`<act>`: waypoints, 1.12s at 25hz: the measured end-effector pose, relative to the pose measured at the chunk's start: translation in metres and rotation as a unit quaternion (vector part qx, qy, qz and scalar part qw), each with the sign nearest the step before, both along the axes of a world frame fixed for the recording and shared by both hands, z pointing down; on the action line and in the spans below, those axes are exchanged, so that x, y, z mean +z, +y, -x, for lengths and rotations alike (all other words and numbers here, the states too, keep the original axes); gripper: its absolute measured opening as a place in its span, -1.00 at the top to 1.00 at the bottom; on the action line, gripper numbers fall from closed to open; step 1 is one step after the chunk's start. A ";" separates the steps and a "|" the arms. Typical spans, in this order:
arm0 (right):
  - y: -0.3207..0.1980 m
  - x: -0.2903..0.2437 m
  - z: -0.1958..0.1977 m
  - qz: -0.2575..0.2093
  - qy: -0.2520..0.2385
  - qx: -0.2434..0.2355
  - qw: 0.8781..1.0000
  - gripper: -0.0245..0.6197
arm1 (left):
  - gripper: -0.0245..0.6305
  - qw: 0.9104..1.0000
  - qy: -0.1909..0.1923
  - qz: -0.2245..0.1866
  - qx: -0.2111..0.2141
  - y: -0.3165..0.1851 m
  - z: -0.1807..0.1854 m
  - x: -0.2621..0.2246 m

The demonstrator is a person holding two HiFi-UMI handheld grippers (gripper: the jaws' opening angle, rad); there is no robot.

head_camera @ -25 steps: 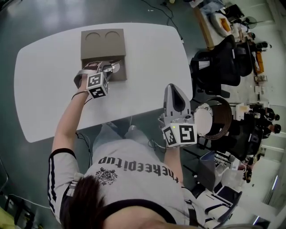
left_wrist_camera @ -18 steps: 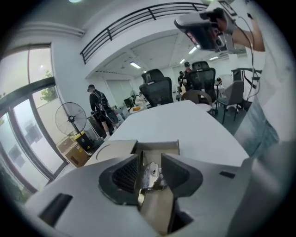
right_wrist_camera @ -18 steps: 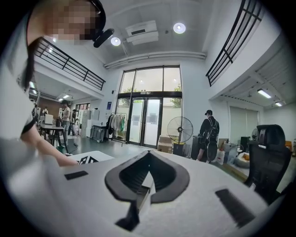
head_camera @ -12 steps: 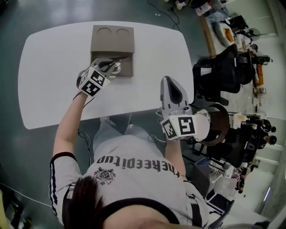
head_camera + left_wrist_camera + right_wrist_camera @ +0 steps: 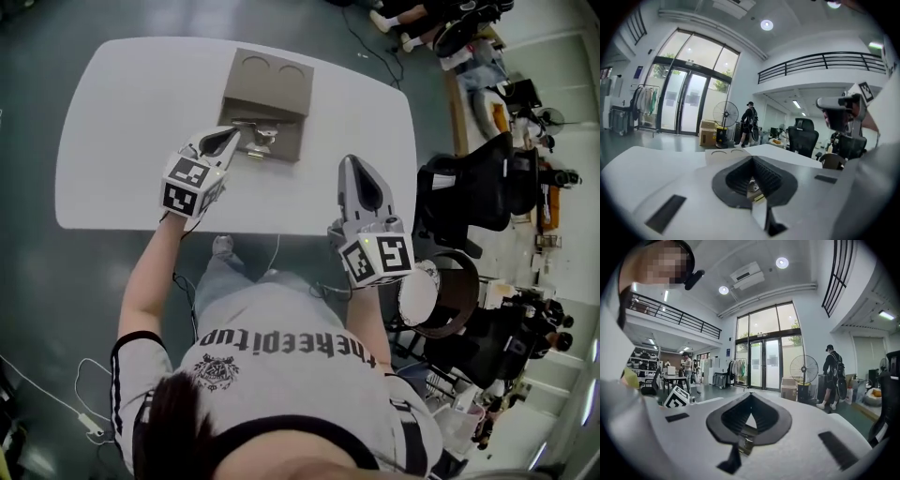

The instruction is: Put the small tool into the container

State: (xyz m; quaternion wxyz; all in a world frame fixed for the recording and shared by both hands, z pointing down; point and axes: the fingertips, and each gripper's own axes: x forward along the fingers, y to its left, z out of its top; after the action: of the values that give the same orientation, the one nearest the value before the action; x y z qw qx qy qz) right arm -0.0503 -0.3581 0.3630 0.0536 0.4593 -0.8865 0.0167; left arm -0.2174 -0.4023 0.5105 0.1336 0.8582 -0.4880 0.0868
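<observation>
A brown cardboard container (image 5: 272, 80) sits at the far side of the white table (image 5: 122, 141); its lid part has two round recesses and its near compartment is open. The small metal tool (image 5: 256, 139) lies in that compartment. My left gripper (image 5: 232, 134) is just left of the compartment, at its near corner, jaws shut with nothing between them. In the left gripper view the jaws (image 5: 752, 158) meet, and the container's lid (image 5: 724, 152) shows beyond them. My right gripper (image 5: 352, 162) hovers over the table's near right edge, shut and empty, as the right gripper view (image 5: 751, 394) also shows.
Black office chairs (image 5: 469, 178) and a round dark stool (image 5: 441, 291) stand right of the table. A cable (image 5: 84, 412) runs over the floor at lower left. Glass doors and a standing fan (image 5: 725, 115) lie far off.
My left gripper has drawn back out of the container's compartment toward the near left and its jaws have closed. The tool stays in the compartment. My right gripper has barely moved.
</observation>
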 end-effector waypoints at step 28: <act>0.050 -0.036 -0.060 -0.072 -0.012 -0.071 0.995 0.92 | 0.89 0.959 0.071 -0.197 -0.190 0.115 -0.019 -0.153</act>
State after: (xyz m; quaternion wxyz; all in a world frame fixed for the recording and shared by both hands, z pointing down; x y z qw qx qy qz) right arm 0.0094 -0.3078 0.3273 0.0109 0.3976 -0.9164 -0.0451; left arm -0.1982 -0.2876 0.3571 0.0102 0.7631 -0.6387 -0.0987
